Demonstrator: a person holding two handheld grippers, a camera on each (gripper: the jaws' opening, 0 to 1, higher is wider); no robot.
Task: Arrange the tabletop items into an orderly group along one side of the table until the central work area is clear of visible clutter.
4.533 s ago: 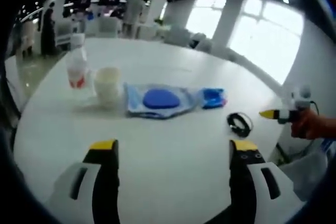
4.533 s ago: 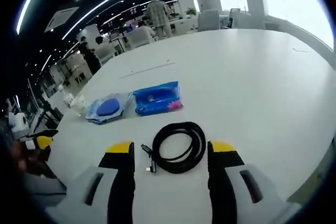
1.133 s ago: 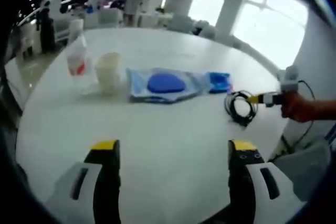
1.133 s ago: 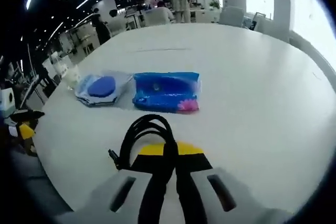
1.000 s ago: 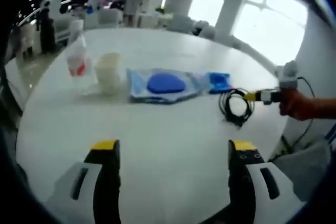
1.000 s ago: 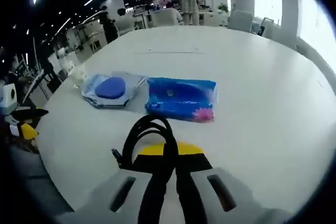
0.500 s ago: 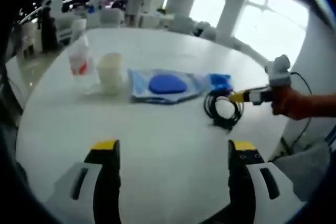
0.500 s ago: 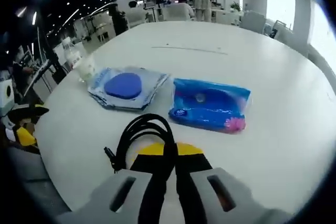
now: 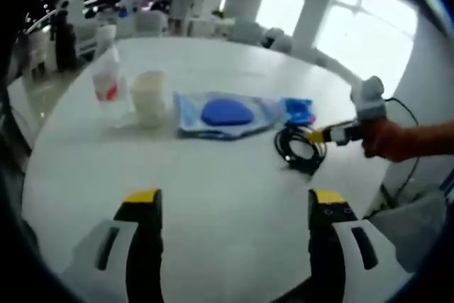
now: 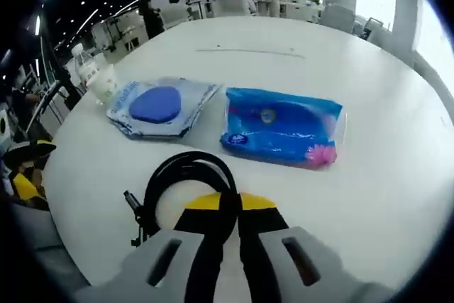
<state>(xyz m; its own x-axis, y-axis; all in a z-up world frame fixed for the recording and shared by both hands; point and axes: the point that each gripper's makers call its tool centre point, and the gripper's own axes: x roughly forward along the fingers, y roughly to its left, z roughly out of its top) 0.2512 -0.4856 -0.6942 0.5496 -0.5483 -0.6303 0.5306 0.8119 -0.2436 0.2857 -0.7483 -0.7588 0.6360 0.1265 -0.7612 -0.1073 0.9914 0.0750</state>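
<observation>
Right gripper (image 10: 228,207) clenched on cable (image 10: 186,175) coil, just before wipes (image 10: 282,133) and pouch (image 10: 157,108); coil possibly touching table (image 10: 397,175). Left gripper (image 9: 233,207) spread wide, holding nothing.

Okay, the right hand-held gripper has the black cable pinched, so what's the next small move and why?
Probably lower the coiled black cable onto the bare white table beside the blue tissue pack and open the right hand-held gripper. The row of items ends at that pack, so the cable would extend it.
</observation>
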